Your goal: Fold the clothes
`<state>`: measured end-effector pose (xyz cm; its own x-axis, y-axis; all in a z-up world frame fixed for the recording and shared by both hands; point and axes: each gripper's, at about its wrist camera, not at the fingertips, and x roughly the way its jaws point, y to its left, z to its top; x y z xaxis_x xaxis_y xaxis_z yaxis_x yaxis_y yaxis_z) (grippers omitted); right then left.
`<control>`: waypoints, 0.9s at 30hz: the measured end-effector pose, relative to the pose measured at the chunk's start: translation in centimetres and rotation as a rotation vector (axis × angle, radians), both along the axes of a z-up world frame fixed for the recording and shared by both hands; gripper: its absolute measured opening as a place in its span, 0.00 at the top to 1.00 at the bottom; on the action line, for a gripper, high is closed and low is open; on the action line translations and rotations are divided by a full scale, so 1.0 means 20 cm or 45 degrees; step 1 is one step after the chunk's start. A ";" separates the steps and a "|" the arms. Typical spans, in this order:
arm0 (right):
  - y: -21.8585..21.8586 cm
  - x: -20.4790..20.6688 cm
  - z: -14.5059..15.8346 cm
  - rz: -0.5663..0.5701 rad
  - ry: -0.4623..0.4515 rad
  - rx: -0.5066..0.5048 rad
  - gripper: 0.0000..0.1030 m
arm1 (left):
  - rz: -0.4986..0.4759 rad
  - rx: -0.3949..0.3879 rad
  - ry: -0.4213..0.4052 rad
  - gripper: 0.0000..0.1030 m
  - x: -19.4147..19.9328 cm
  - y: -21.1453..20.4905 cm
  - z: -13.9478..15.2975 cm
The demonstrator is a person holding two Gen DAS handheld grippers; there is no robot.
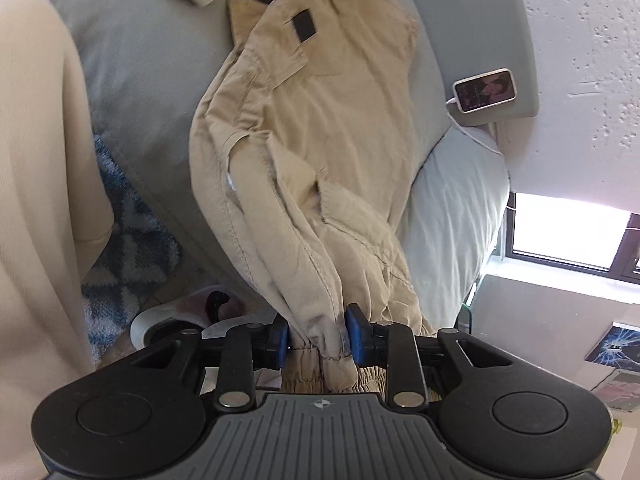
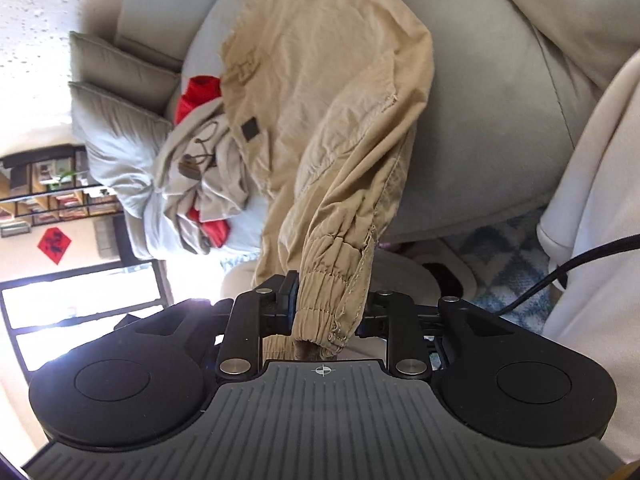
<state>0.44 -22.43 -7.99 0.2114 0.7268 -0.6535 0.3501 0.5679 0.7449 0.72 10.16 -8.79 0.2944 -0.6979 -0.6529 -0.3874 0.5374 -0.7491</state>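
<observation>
1. Between the blue pads of the left tongs (image 1: 318,338) sits a bunched cuff of the tan jacket (image 1: 304,128); the jaws are narrow and clamped on the cloth, with the elastic hem spilling out below them.
2. The right tongs (image 2: 330,310) grip the other elastic cuff (image 2: 332,300) in the same way, jaws narrow and pressed on the gathered band, so each sleeve end has its own hold.
3. Ahead of both tongs the jacket hangs stretched, its body trailing down onto the grey sofa (image 1: 140,60). Holding it by the two cuffs likely serves to spread the sleeves and let the weight pull the creases out before it is laid flat.
4. Beyond the jacket from the right tongs lies a heap of other clothes (image 2: 200,168), pale with something red among them, against a cushion (image 2: 116,128). These look like the items yet to be folded, kept clear of the working area.
5. To the right of the left tongs, past the jacket, a phone (image 1: 484,90) rests on the sofa arm with its cable trailing; it is well apart from the cloth.
6. My judgement: the fold is at an early stage, since the jacket is lifted and not yet squared on the seat.
</observation>
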 end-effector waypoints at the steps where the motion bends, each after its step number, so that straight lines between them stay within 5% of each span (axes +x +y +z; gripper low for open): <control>1: 0.00 0.03 0.03 -0.001 -0.016 0.007 0.72 | 0.003 0.019 -0.033 0.73 0.03 0.00 0.02; 8: 0.06 0.32 0.14 -0.062 -0.164 0.053 0.70 | 0.059 0.254 -0.320 0.38 0.31 -0.02 0.18; 10: 0.10 0.46 0.16 -0.067 -0.261 0.025 0.54 | 0.085 0.350 -0.388 0.29 0.42 -0.03 0.23; 14: 0.11 0.67 0.26 -0.123 -0.411 -0.091 0.37 | 0.120 0.547 -0.592 0.12 0.47 -0.04 0.39; 17: 0.05 0.66 0.37 -0.132 -0.552 -0.098 0.21 | 0.086 0.597 -0.745 0.10 0.43 -0.02 0.46; 20: -0.02 0.59 0.38 -0.148 -0.590 -0.165 0.17 | 0.038 0.681 -0.685 0.10 0.40 0.00 0.41; 23: -0.10 0.52 0.28 -0.153 -0.503 -0.244 0.17 | -0.052 0.774 -0.504 0.14 0.37 0.00 0.28; 27: -0.24 0.40 0.11 -0.227 -0.368 -0.211 0.17 | -0.060 0.712 -0.409 0.13 0.30 0.04 0.07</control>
<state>8.50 -27.14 -5.86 0.5179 0.5514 -0.6541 0.2430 0.6383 0.7305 6.73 10.95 -7.47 0.5131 -0.2947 -0.8062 -0.1570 0.8912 -0.4257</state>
